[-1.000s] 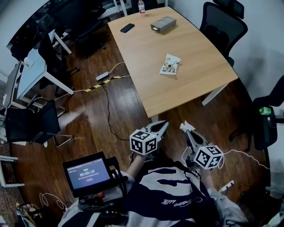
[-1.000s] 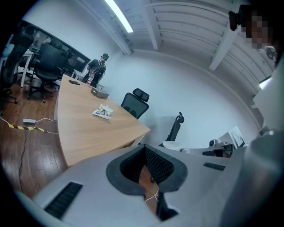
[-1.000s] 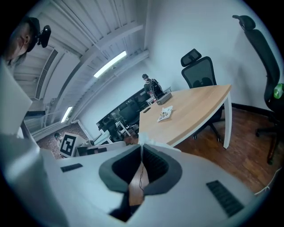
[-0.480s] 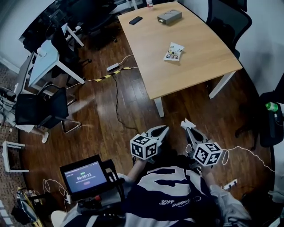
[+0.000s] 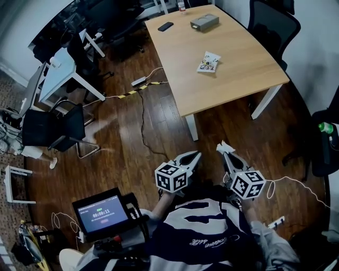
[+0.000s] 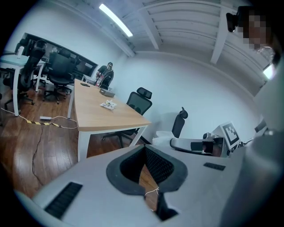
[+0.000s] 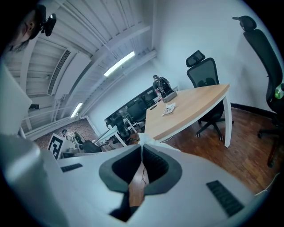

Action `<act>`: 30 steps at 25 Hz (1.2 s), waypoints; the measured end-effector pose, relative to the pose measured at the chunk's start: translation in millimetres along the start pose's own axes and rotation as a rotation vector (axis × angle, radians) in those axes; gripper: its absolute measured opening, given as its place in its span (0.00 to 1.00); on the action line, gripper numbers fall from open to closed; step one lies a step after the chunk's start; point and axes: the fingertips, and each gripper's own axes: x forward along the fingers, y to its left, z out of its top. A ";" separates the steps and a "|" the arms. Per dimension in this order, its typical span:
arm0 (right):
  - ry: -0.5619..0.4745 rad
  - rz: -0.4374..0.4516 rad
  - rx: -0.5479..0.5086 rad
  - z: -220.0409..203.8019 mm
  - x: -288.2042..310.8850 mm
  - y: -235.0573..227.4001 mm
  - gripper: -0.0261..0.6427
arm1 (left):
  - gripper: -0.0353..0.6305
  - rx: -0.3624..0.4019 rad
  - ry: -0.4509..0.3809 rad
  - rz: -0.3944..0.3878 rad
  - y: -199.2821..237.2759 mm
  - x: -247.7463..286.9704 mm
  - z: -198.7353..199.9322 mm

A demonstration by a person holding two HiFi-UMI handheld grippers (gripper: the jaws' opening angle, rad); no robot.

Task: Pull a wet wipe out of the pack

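- Closest in, a small screen (image 5: 100,211) sat at our waist. Its figures were too small for us to read.
- Our left gripper (image 5: 198,154) had its jaws closed tip to tip with nothing between them. Through the slot behind the pads we saw only floor.
- Our right gripper (image 5: 224,152) was clamped on the wet wipe (image 5: 222,146), a small white crumpled tuft poking out past the tips. We could not tell how much of it lay pinched between the pads. It was too bunched for us to give it a long axis, but it stuck out forward, towards the table (image 5: 249,79).
- We held both grippers side by side near our body, over the dark wooden floor (image 5: 132,153) and well apart from the table.
- A cable (image 5: 142,124) snaked over the floor between us and the table's left side.
- The pack (image 5: 208,62) lay flat on the table top, about midway across it and well apart from both grippers. Its long axis ran roughly away from us, leaning a little to the right at the far end. Its print was too small to make out, and we could not tell whether its flap was open.
- Farther along the table lay a grey box (image 5: 204,21) and a dark phone (image 5: 166,26). A bottle (image 5: 182,5) at the far edge was cut off by the frame.
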 end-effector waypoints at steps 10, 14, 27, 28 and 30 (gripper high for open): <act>-0.019 0.009 -0.011 10.1 11.7 9.0 0.06 | 0.06 0.014 -0.036 0.027 12.9 -15.4 16.0; -0.023 0.010 -0.012 16.1 19.9 15.1 0.06 | 0.06 0.016 -0.034 0.024 19.1 -17.9 23.9; -0.020 0.003 -0.029 17.8 33.0 17.6 0.06 | 0.06 0.032 -0.020 0.021 30.5 -16.2 29.2; -0.019 0.002 -0.032 18.3 35.0 18.5 0.05 | 0.06 0.032 -0.020 0.021 32.1 -16.9 30.5; -0.016 0.004 -0.035 19.7 38.7 20.5 0.06 | 0.06 0.031 -0.021 0.023 35.0 -18.5 33.0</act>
